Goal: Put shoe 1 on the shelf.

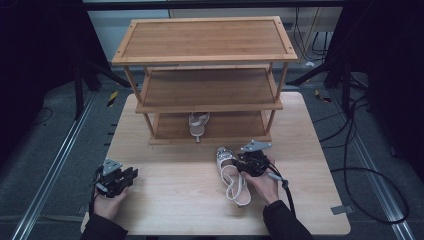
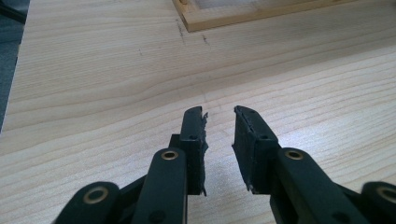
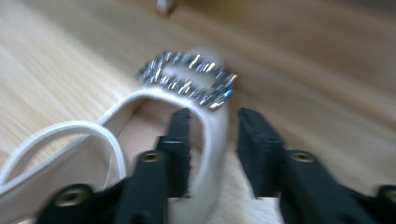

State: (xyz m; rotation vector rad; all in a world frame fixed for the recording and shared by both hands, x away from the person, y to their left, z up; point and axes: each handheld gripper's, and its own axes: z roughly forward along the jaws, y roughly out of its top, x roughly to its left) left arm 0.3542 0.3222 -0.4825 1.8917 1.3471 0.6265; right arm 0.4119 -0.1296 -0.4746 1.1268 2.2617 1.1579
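Note:
A pale slingback shoe (image 1: 233, 177) with a sparkling buckle lies on the wooden table (image 1: 175, 200), toe toward the rack. My right gripper (image 1: 241, 162) sits at the shoe's toe end. In the right gripper view the shoe (image 3: 140, 135) has its side wall between the jaws of the gripper (image 3: 215, 113): one jaw is inside the shoe and the other outside with a small gap, so the gripper is open. A matching shoe (image 1: 198, 124) stands on the rack's bottom shelf. My left gripper (image 1: 129, 176) rests at the table's front left, and the left gripper (image 2: 219, 112) is open with nothing in it.
A three-shelf bamboo rack (image 1: 205, 40) stands at the back of the table; its base corner (image 2: 205, 18) shows ahead of the left gripper. Cables and metal rails run on the floor around the table.

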